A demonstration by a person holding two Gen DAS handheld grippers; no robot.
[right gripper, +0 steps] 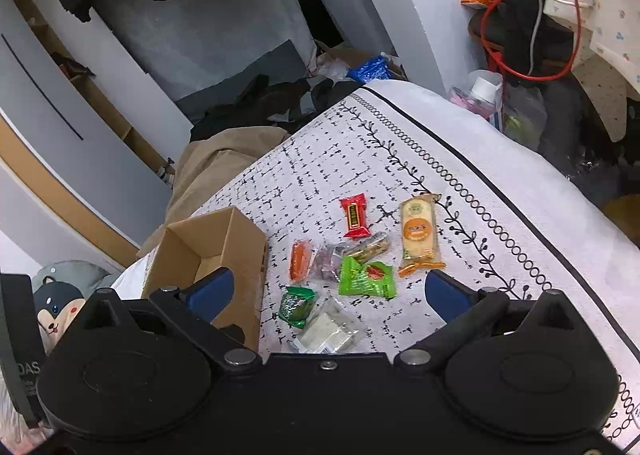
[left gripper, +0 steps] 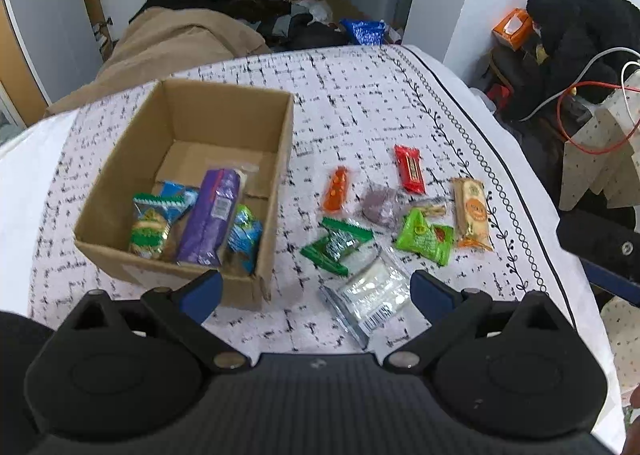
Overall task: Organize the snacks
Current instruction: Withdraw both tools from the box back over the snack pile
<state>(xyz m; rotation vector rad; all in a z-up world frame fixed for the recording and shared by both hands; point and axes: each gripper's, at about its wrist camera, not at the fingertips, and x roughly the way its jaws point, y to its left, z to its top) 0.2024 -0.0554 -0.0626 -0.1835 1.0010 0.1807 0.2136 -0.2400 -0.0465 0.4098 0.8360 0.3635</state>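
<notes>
Mid-sort: cardboard box [left gripper: 188,159] part filled. I hold left tool [left gripper: 316,291] and right tool [right gripper: 328,291] wide, empty. Next: grab clear packet [left gripper: 372,295], drop in box.

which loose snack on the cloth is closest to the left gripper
The clear packet with white contents, lying right between the left gripper's open fingers; the green packets sit farther off.

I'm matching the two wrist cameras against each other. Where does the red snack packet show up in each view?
Left wrist: red snack packet right of centre, farthest of the loose snacks.
Right wrist: red snack packet just right of centre, again farthest.
Shared landmark: the cardboard box, left of the snacks in both.
</notes>
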